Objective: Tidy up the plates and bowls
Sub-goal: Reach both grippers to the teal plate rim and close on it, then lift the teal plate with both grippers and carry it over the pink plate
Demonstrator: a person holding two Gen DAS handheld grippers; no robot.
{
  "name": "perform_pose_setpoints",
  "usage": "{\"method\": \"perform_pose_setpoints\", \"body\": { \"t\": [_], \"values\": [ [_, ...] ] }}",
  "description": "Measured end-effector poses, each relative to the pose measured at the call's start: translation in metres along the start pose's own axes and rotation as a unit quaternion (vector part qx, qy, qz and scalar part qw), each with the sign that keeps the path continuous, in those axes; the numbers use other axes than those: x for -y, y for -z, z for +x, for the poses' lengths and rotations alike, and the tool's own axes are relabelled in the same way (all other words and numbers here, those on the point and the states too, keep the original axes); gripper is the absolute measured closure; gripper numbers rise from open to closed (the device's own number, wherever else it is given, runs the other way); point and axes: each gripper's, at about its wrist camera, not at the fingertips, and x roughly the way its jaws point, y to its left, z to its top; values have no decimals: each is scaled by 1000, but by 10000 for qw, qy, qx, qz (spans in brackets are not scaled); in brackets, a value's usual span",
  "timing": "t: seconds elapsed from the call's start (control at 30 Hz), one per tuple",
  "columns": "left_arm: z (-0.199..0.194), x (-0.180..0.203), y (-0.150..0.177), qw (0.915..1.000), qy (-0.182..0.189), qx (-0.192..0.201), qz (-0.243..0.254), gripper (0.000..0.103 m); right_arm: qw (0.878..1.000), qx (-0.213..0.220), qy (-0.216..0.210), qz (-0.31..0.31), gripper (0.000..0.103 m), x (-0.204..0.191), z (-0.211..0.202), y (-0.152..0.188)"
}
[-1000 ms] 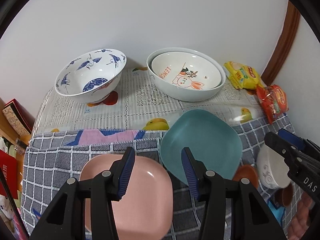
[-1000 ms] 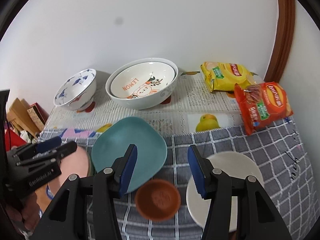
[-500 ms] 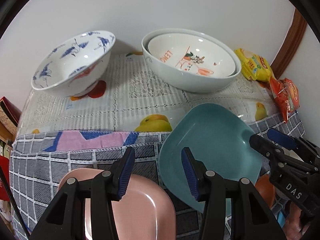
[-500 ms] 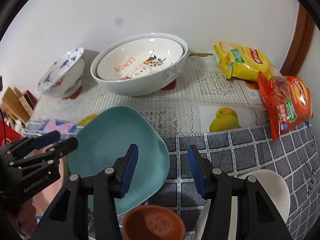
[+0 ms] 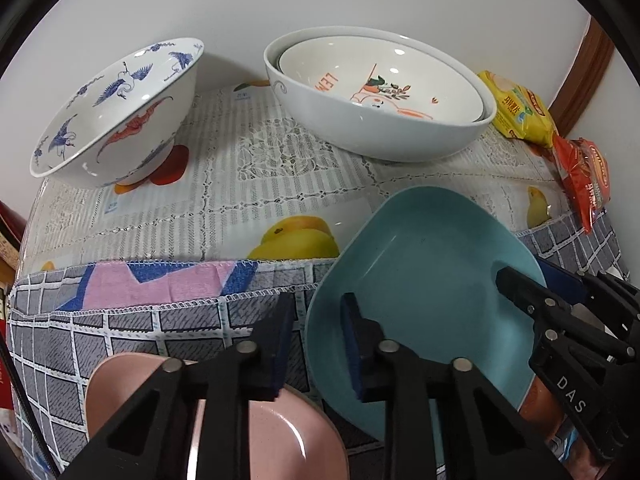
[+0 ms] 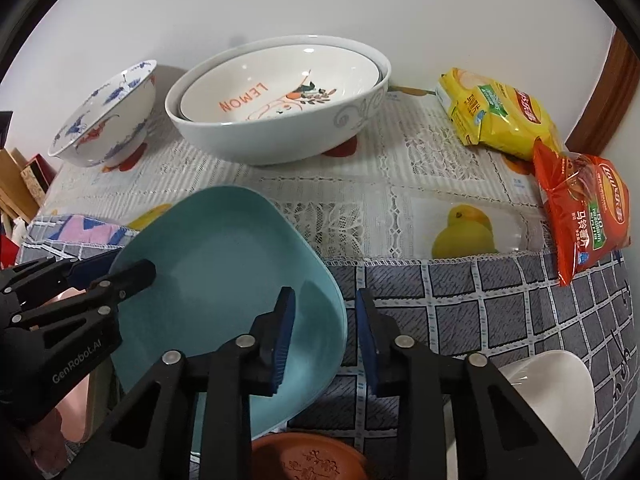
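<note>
A teal square plate point(image 5: 424, 280) lies on the checked cloth and overlaps a pink plate point(image 5: 256, 432). My left gripper point(image 5: 317, 306) straddles the teal plate's left rim, one pad inside and one outside. Its jaws are closing, and a thin gap still shows beside the rim. My right gripper point(image 6: 325, 294) straddles the teal plate's point(image 6: 224, 264) right rim the same way, also closing, with cloth visible between the rim and the outer pad. A blue-crane bowl point(image 5: 120, 116) and two nested white bowls point(image 5: 380, 92) stand at the back.
A brown dish point(image 6: 312, 460) sits under the right gripper and a white bowl point(image 6: 552, 400) at lower right. Yellow point(image 6: 500, 120) and red point(image 6: 584, 212) snack packets lie at the back right by a wooden frame. Boxes point(image 6: 24, 184) stand off the table's left edge.
Both grippers have come down and forward onto the teal plate. Their jaws have narrowed from wide apart to close around its opposite rims.
</note>
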Motion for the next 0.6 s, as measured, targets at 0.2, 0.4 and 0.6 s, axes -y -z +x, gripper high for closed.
{"method": "perform_pose_setpoints", "body": {
  "t": [0.2,0.4,0.6],
  "values": [
    [2,0,-3,10000,56,58,27,87,10000,-3,82,57,90,-3,6,1],
    [-10,0,-5,9997,110,219,10,89,9995,161,-8,266,91,3,0,1],
    [-35,0,-7,9990,123,421,-7,90,9975,386,-240,534,92,9,-23,-3]
  ]
}}
